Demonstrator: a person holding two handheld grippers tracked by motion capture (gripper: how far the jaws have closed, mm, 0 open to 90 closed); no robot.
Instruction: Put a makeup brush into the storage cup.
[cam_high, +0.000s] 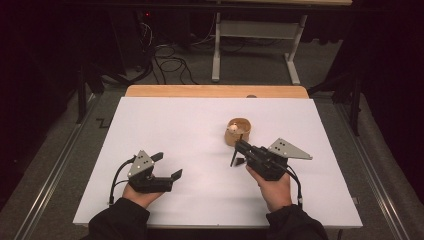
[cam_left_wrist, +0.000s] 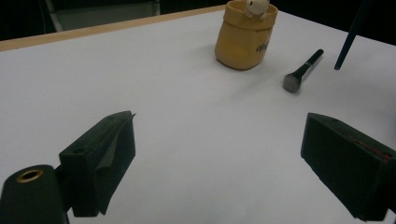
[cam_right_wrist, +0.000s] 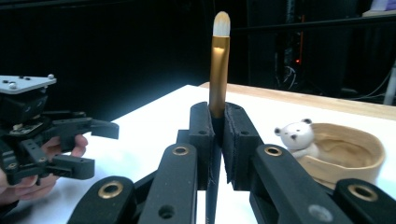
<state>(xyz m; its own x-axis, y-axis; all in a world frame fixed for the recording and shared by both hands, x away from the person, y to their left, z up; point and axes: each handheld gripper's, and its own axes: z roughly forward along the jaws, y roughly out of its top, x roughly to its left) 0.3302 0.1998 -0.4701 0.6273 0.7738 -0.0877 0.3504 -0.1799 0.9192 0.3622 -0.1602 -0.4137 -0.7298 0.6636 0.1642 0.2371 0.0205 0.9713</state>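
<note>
Right gripper (cam_right_wrist: 215, 140) pinches gold brush (cam_right_wrist: 218, 70); left gripper (cam_left_wrist: 219, 154) spread, nothing between.

We see the right gripper (cam_right_wrist: 215, 140) clamped on an upright gold brush (cam_right_wrist: 218, 65) (pale tip up). A wooden cup (cam_right_wrist: 348, 156) with a white bear (cam_right_wrist: 296, 135) sits on the bench (cam_right_wrist: 159, 126); the left gripper (cam_right_wrist: 88, 144) hangs open at left.

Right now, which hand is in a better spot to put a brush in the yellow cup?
The right. The right gripper is shut on the gold brush, right beside the cup. The left gripper is open, holds nothing and sits farther away.
</note>
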